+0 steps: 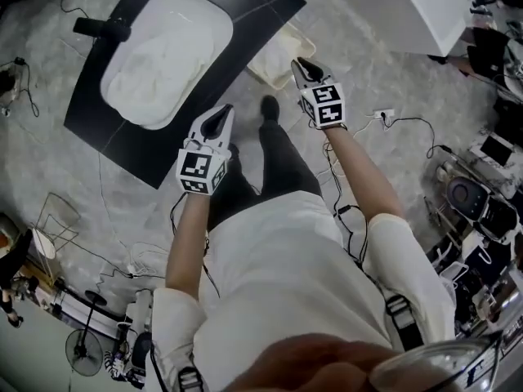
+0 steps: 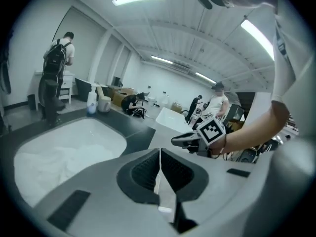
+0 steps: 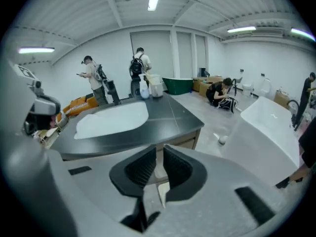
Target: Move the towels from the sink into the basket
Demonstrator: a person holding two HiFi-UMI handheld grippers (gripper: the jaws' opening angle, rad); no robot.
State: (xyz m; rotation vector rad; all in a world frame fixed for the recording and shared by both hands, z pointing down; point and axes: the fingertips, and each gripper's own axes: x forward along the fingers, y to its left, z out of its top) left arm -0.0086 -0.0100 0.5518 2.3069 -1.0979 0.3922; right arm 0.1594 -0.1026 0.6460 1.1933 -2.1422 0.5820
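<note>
Both grippers empty, held above the floor, off the worktop [image 1: 106, 125].
Left gripper [image 1: 219, 118] pressed together; right gripper [image 1: 304, 66] almost together, slim gap, nothing in it. White towels [image 1: 155, 64] lie in the sink [image 1: 214, 15]; basket [image 1: 286, 46] sits just beside the worktop.

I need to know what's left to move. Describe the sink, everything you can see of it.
The sink is a white basin with rounded corners, smooth like ceramic, set level into a black countertop that surrounds its rim. Crumpled white towels lie inside, covering most of its bottom. A dark cylindrical fitting sits on the counter close by its rim; whether it touches the sink cannot be told. Nothing else touches it.
</note>
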